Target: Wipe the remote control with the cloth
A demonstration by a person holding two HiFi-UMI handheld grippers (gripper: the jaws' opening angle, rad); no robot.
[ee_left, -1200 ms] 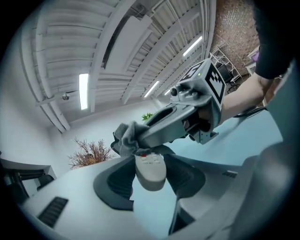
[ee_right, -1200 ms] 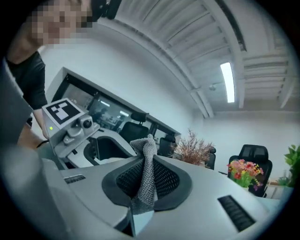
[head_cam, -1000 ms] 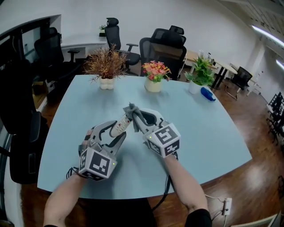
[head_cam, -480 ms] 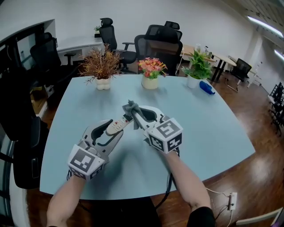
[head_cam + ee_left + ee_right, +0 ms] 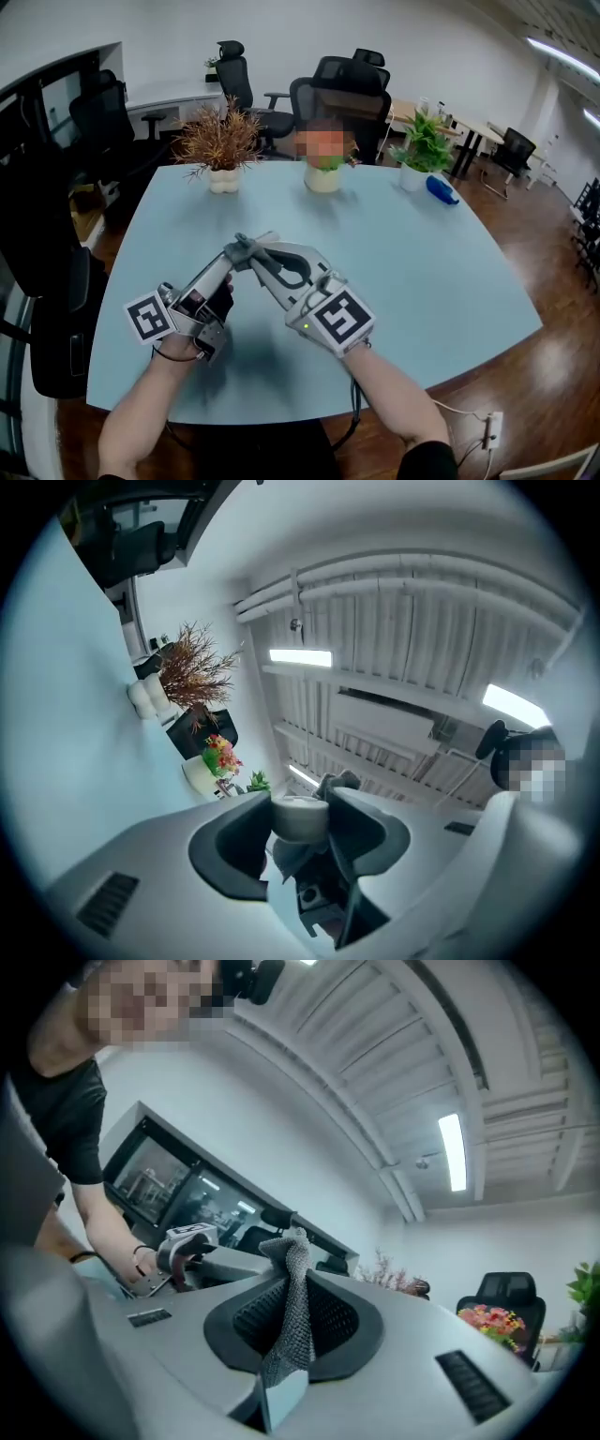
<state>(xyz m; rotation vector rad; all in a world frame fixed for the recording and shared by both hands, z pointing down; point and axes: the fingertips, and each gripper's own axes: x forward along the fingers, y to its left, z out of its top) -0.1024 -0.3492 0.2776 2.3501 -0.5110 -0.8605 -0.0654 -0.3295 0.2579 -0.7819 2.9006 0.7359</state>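
Observation:
My left gripper (image 5: 228,266) lies rolled onto its side above the pale blue table (image 5: 441,272), with its marker cube toward me. It is shut on the white remote control (image 5: 298,818), whose end shows squeezed between the two jaws in the left gripper view. My right gripper (image 5: 251,254) reaches in from the right and is shut on the grey cloth (image 5: 239,249) (image 5: 291,1321), which hangs pinched between its jaws. The cloth's bunched end rests against the far end of the remote, at the left gripper's tips. In the head view the gripper and cloth hide most of the remote.
Along the far side of the table stand a dried plant in a white pot (image 5: 223,178), a flower pot (image 5: 322,179), a green plant (image 5: 412,176) and a blue bottle (image 5: 439,195). Black office chairs (image 5: 342,89) stand behind it.
The left gripper has rolled about a quarter turn with the remote and lifted. The right gripper has shifted left with the cloth, which now sits at the remote's far end.

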